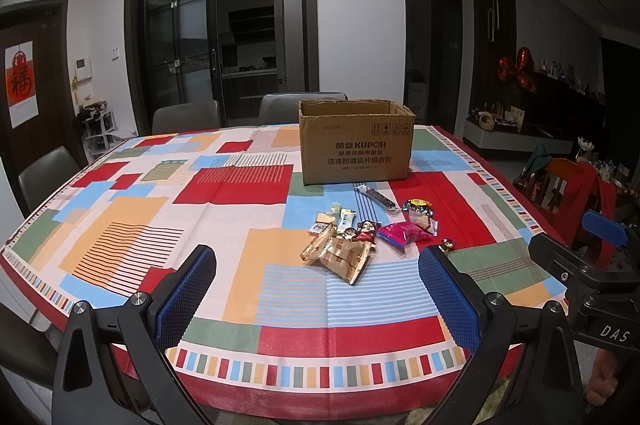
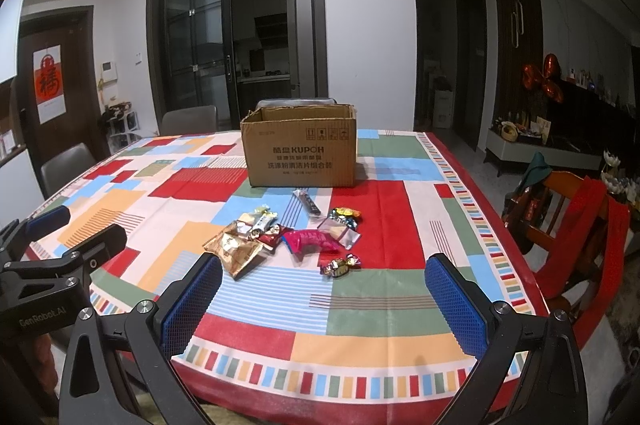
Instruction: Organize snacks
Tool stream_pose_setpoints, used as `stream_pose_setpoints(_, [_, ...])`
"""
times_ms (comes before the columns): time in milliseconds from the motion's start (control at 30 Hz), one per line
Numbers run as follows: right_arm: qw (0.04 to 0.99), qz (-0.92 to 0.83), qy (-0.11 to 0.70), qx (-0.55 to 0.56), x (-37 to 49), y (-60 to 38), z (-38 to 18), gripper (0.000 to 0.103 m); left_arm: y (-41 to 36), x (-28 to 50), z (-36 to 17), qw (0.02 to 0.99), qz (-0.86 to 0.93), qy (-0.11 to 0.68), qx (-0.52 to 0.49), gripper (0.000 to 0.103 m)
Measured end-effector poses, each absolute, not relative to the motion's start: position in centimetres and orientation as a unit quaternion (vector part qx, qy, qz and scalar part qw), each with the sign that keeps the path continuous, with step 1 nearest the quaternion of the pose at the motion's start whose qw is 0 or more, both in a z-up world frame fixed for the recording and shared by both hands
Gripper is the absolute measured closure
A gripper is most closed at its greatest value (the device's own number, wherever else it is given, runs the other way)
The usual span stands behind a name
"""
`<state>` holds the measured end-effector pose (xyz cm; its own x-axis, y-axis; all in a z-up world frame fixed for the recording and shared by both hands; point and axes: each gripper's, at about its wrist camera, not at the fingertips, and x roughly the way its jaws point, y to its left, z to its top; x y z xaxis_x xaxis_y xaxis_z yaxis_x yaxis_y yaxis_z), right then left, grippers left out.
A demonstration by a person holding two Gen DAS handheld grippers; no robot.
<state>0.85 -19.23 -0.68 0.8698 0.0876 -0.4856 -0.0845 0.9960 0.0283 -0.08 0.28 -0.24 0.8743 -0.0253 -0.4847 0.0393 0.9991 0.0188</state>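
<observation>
Left wrist view shows a table under a patchwork cloth, an open cardboard box at its far side, and a heap of snacks just before it. Both the left gripper and right gripper hang spread wide, empty, above the near edge.
</observation>
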Motion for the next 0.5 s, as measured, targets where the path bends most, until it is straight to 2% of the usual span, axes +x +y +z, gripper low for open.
stream_pose_setpoints(500, [0.961, 0.051, 0.272, 0.012, 2.1, -19.8, -1.2, 0.001, -0.3, 1.0, -0.6, 0.963, -0.020, 0.268, 0.015, 0.000])
